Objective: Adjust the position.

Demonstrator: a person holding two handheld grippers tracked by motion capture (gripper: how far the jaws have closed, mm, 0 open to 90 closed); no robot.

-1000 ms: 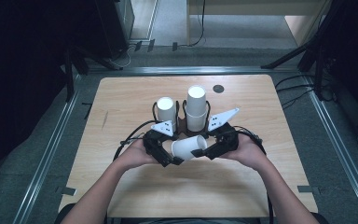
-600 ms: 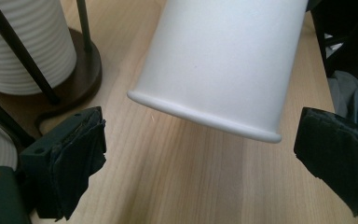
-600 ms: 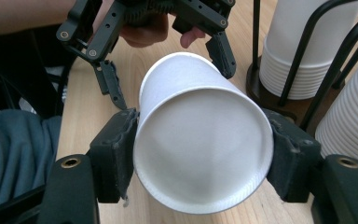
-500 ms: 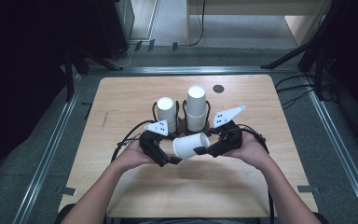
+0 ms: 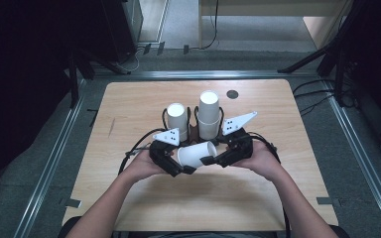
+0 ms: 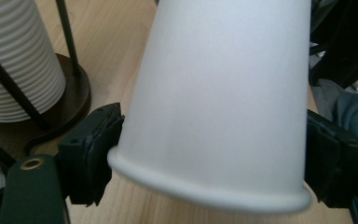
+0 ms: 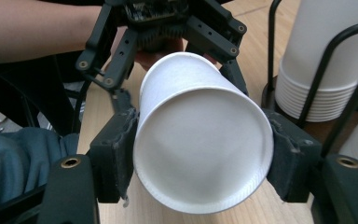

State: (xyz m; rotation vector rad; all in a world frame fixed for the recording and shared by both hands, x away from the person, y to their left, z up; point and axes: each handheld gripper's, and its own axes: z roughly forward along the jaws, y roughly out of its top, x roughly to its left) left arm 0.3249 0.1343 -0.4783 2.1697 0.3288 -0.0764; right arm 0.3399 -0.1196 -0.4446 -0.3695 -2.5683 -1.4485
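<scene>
- The paper cup [image 5: 194, 153] lies on its side in the air above the table [image 5: 129, 104], just in front of two cup stacks [image 5: 208, 115]
- The left gripper [image 5: 174, 166] and the right gripper [image 5: 212, 159] both pinch it, one at each end
- The cup is probably light and thin, so it crushes easily; better to hold near the rolled rim [image 6: 205, 186], with soft pressure

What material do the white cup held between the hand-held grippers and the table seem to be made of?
Cup: probably paper, matte white; a thin rolled rim and a recessed bottom are visible. Table: looks like light wood or wood-patterned laminate, with faint grain and a smooth, slightly glossy finish; which of the two I cannot tell.
</scene>
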